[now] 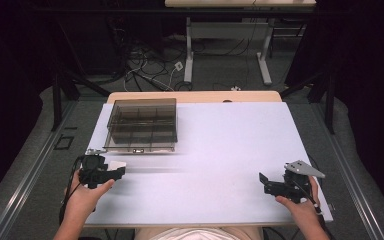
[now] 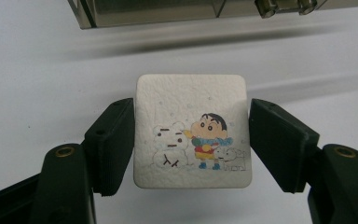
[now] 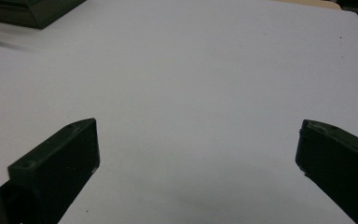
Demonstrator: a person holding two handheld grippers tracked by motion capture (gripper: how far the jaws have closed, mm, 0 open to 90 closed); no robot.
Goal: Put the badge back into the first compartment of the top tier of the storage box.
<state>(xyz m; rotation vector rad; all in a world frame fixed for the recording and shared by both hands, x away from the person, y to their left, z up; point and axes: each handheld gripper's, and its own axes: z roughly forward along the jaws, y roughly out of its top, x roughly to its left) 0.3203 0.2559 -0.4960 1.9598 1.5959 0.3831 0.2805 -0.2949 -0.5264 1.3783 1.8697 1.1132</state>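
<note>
Dark room all around, with a tangle of cables on the floor past the far edge and the legs of another desk back there, and up front a wide white counter (image 1: pixel 220 150) that's mostly bare. Sitting toward its far left is a smoky see-through organizer box (image 1: pixel 142 124) with a grid of compartments, lid down, with a little metal latch on the near side that also pokes into the top of the left gripper view. Just in front of that box, near the counter's left edge, the left hand-held gripper (image 1: pixel 117 169) is clamped on a small white square tile (image 2: pixel 192 130), one jaw pressed against each side edge. From the left gripper view you get a good look at it: bumpy, textured white surface, rounded corners, and a cartoon printed on it of a kid in a red coat and blue scarf next to a snowman and a small white dog. It looks like it's held flat just over the counter, though I can't tell if the underside is actually touching the surface. Over on the right side, well apart from all that, the right hand-held gripper (image 1: pixel 265 181) is near the front edge with its jaws spread wide and nothing between them, just plain white counter showing in the gap in the right gripper view.
</note>
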